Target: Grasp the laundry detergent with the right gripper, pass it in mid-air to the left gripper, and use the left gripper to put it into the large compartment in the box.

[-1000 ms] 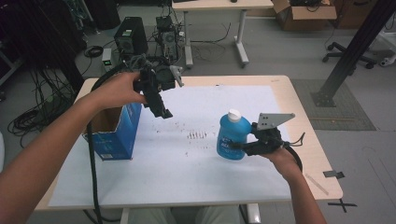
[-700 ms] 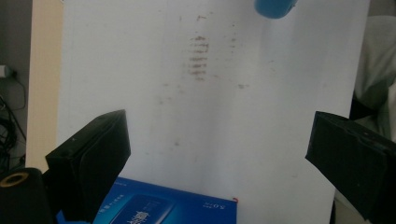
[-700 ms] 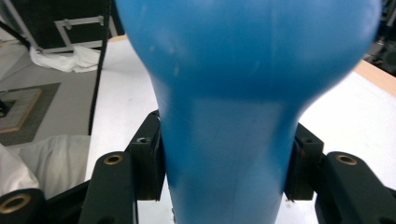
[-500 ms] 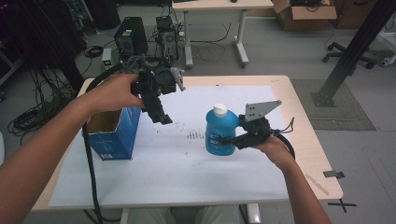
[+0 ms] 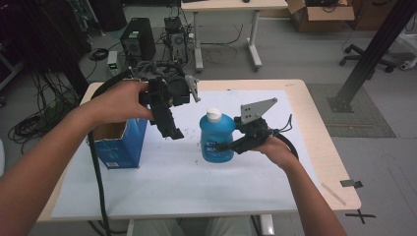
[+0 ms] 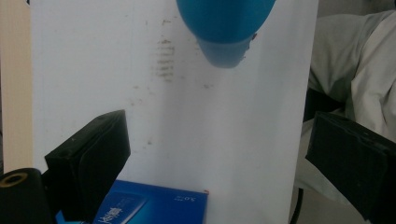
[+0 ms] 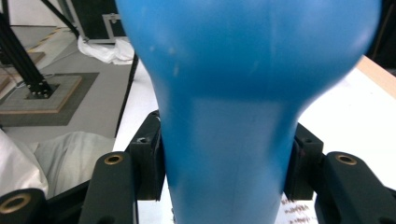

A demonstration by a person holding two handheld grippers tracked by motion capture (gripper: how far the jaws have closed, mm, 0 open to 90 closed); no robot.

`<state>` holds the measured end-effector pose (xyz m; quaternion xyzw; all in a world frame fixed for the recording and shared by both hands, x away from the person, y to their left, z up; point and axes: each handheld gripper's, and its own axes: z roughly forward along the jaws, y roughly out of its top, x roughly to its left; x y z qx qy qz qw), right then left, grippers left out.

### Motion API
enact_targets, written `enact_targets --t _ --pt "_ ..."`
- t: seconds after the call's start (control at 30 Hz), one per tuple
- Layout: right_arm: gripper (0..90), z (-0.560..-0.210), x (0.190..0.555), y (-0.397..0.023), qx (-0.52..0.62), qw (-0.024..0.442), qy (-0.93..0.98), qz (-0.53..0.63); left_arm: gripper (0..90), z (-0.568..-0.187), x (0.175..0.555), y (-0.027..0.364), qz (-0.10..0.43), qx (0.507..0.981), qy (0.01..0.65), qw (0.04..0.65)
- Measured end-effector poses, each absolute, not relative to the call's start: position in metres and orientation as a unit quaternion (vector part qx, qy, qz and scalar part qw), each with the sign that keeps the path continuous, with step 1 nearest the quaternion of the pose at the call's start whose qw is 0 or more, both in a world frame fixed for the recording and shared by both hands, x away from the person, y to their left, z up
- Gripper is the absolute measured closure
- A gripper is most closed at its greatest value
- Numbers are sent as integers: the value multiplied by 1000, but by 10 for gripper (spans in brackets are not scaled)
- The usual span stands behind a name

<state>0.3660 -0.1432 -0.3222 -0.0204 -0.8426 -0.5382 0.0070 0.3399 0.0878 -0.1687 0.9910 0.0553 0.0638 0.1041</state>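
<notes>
A: High view. Lab floor with tangled cables, a second desk behind, a cardboard box far back. Foreground: light wooden table [image 5: 324, 147] covered by a white paper sheet [image 5: 172, 182].

B: And on it?

A: Open-topped blue cardboard box [image 5: 118, 147] at the left edge of the sheet. Right of centre, a translucent blue plastic bottle with a white cap [image 5: 216, 135], upright, raised off the sheet. The right gripper [image 5: 223, 146] pinches it around the lower body, from the bottle's right side. The left gripper [image 5: 172, 130] hangs in the air between box and bottle, pointing down, nothing in it.

B: Left gripper view?

A: Its jaws stand wide apart over the white sheet, empty. The blue bottle's [image 6: 224, 28] underside shows at the top edge, clear of the paper, its shadow below it. A corner of the blue box [image 6: 154, 207] sits at the bottom. Faint brown smudges [image 6: 163, 60] mark the paper.

B: Right gripper view?

A: The bottle [image 7: 243, 93] is close up, its narrower part clamped between both black pads [image 7: 152, 158], one on either side, in contact.
</notes>
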Motion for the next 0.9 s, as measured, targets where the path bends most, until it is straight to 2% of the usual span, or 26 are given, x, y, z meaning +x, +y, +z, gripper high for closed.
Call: enact_targets --t 0.37,0.9 --pt "440 -318 366 -125 10 25 -851 -524 64 -159 331 80 55 993 50 96" --pt "441 -308 367 -111 24 21 -854 -520 63 -155 333 63 51 994 40 89"
